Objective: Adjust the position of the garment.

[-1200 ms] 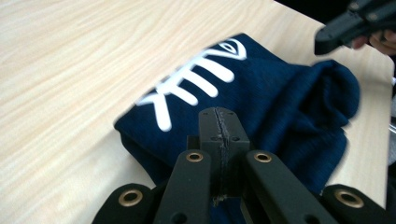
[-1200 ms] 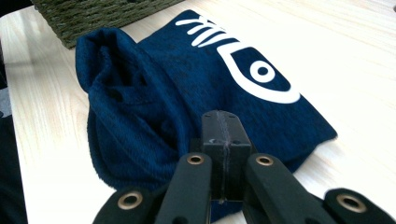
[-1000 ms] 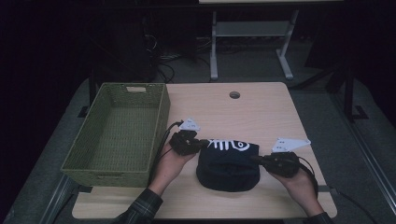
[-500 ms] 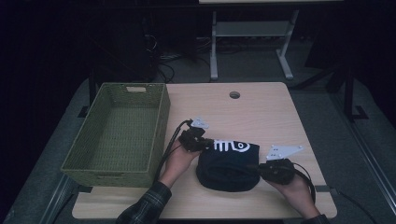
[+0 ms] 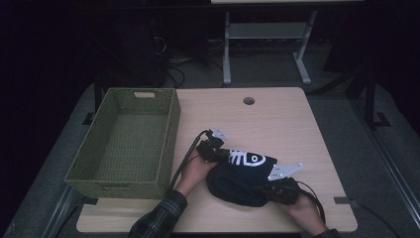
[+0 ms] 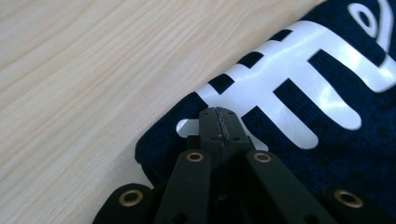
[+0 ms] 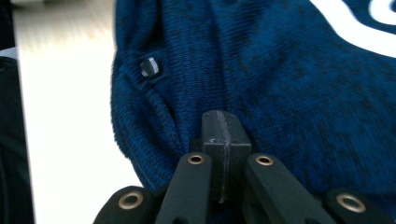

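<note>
This is looking like a lab or recording room: a plain light-wood table (image 5: 277, 119) with a cable hole (image 5: 248, 100) is standing on grey carpet (image 5: 341, 94), well beyond the left gripper (image 5: 218, 151) a white metal stand (image 5: 265, 44) is rising in the dark, with loose cables (image 5: 171, 69) trailing across the floor beside it

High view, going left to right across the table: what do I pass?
Green woven basket → left gripper, jaws shut at the garment's left edge → dark blue garment with white print → right gripper, jaws shut at its right side → bare table.
</note>
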Demonstrator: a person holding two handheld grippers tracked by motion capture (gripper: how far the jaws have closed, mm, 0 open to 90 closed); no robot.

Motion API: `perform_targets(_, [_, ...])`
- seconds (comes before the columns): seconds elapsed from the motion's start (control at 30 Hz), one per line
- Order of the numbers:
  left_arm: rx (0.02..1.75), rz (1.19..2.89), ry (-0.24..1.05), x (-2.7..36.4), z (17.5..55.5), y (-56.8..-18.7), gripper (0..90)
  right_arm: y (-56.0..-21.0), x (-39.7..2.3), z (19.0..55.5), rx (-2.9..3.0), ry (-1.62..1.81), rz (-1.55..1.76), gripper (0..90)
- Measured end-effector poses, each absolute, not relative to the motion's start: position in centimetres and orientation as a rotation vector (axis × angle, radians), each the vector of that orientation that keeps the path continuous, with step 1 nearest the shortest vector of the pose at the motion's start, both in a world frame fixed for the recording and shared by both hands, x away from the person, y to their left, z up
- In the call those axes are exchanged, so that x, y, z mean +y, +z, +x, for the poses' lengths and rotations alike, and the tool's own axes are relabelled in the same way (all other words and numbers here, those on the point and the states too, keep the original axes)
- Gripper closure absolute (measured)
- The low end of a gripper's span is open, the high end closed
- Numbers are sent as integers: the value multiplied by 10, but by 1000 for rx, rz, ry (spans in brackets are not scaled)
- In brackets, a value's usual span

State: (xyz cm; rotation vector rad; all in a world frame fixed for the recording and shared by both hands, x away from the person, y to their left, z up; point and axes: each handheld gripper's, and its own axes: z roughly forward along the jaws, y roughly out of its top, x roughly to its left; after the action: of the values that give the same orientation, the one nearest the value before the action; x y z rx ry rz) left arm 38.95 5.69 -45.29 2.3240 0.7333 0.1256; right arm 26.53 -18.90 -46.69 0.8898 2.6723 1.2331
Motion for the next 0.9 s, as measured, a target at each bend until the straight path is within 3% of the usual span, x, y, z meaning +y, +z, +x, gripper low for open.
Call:
perform_targets(0.23, [701, 2349, 116, 50, 395, -454, 900, -467, -171, 257, 2696, 1229, 803, 900])
perform_targets(0.47, [703, 2268, 105, 60, 386, -435, 900, -456, -180, 257, 2636, 1311, 789, 900])
perform_targets(0.7, [645, 2241, 120, 76, 348, -413, 900, -438, -205, 266, 2446, 1353, 863, 900])
perform_targets(0.9, [632, 2241, 127, 85, 316, -412, 900, -447, -219, 285, 2406, 1277, 976, 900])
